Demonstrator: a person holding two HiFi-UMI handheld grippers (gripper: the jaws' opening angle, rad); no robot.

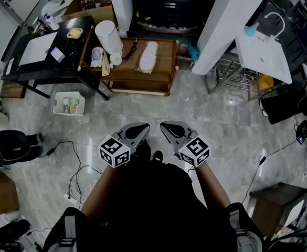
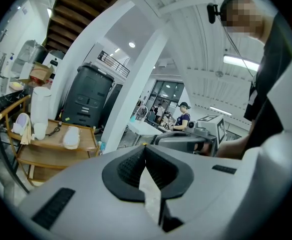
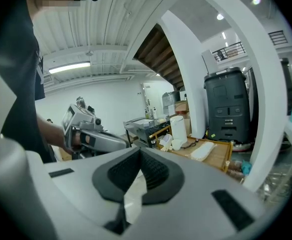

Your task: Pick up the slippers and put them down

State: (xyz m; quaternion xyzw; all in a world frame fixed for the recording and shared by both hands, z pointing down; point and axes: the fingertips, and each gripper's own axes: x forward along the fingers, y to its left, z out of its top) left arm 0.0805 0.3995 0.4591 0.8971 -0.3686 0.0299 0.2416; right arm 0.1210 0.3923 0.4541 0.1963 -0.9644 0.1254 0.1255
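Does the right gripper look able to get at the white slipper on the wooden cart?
Probably not from here: the right gripper, shut, is well short of the slipper on the wooden cart. Only floor lies between; stepping closer should do.

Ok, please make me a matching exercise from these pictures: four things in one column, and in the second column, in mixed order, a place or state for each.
Things
1. white slipper
2. white crate
3. tall white container
4. left gripper

Places or states
A. stands upright on the left part of the wooden cart
B. held above the floor, fingers shut, nothing between them
C. lies flat on the cart's top, right of the middle
D. on the floor beside the black table

Pairs: 1-C, 2-D, 3-A, 4-B
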